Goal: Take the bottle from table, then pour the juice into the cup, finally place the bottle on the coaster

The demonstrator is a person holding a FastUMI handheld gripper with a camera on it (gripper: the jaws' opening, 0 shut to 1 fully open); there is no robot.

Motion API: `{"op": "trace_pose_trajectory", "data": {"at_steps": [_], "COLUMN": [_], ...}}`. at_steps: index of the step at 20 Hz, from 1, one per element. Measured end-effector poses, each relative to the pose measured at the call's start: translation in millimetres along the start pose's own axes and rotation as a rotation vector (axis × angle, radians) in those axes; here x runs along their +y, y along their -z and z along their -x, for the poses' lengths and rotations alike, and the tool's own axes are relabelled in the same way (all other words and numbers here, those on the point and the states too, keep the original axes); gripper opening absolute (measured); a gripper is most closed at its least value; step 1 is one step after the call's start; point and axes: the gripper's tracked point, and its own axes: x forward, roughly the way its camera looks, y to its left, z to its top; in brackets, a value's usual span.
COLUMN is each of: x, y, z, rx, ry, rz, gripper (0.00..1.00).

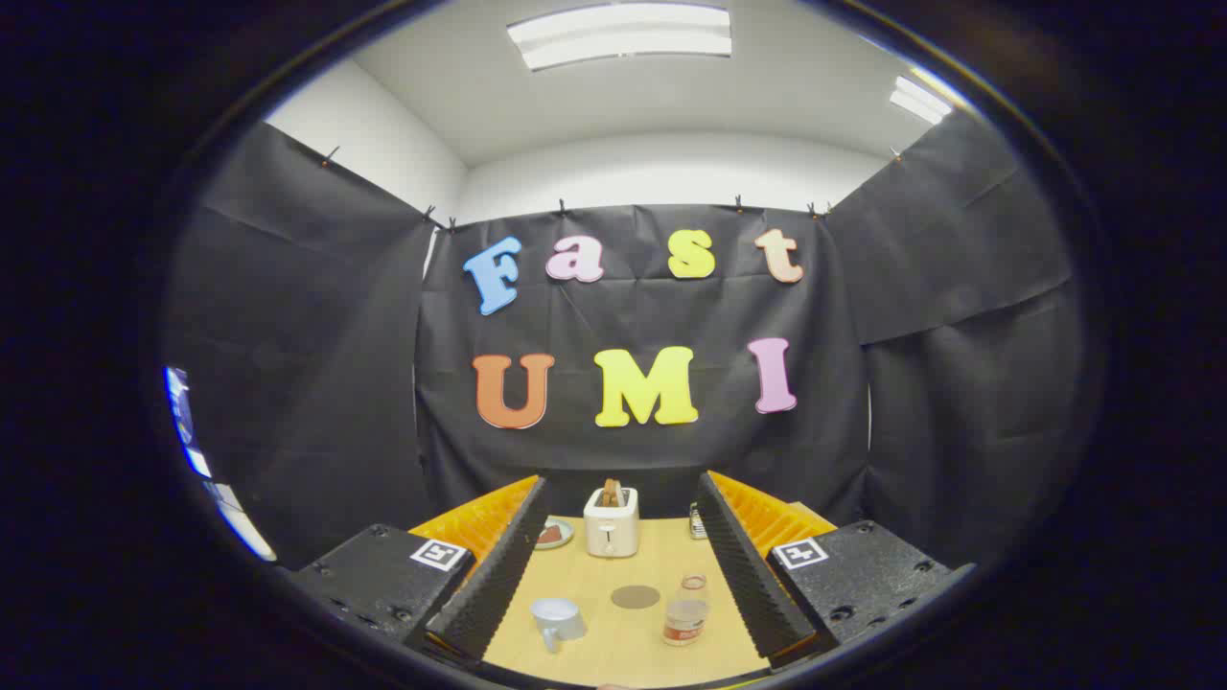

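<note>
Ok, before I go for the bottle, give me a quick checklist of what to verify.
1. Gripper open: ok, fingers spread wide with nothing between them.
2. Bottle upright on the table: ok, standing ahead between the fingers, nearer the right one.
3. Bottle cap off: cannot tell, too small.
4. Cup upright, opening up: ok, standing apart from the bottle.
5. Coaster free: ok, nothing on it, lying between cup and bottle.
6. Toaster out of the path: ok, well beyond the bottle.
</note>
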Motion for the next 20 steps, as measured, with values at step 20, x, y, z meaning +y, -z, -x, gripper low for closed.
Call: {"op": "trace_pose_trajectory", "data": {"at_steps": [20], "x": [-11.7], "y": [29.3], "z": [-19.2], "rx": [0.078], "ry": [0.038], "rz": [0.018], "gripper": [1.00]}}
